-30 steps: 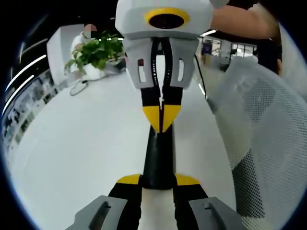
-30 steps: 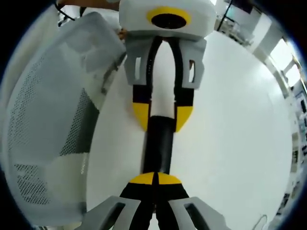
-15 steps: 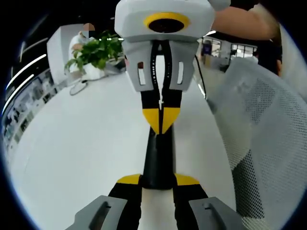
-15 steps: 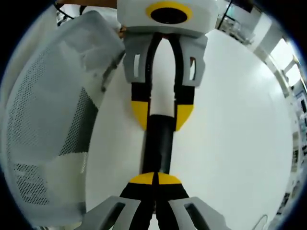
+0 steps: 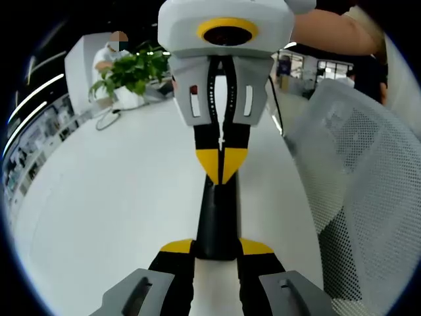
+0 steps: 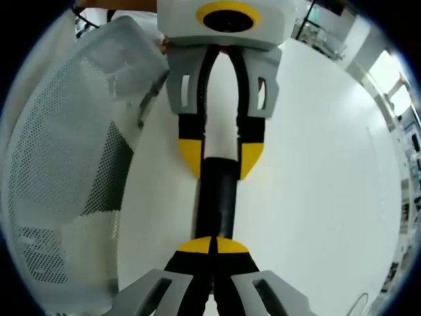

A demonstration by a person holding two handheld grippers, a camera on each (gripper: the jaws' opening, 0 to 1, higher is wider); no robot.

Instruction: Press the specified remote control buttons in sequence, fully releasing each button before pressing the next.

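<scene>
A long black remote (image 5: 217,217) lies along the middle of the left gripper view, above the white table (image 5: 118,197). My left gripper (image 5: 217,247) is shut on its near end, one yellow-tipped jaw on each side. My right gripper (image 5: 222,168) comes in from the top with its jaws shut, and its joined yellow tips touch the remote's far end. In the right gripper view the right gripper (image 6: 214,245) rests its shut tips on the remote (image 6: 217,197), and the left gripper (image 6: 222,159) clamps the other end. No buttons can be made out.
A white mesh chair back (image 5: 355,197) stands close on the right; it also rises at the left of the right gripper view (image 6: 59,164). A potted plant (image 5: 131,72) and a cable (image 5: 105,120) sit at the far table end. A person's arm (image 5: 329,33) reaches in top right.
</scene>
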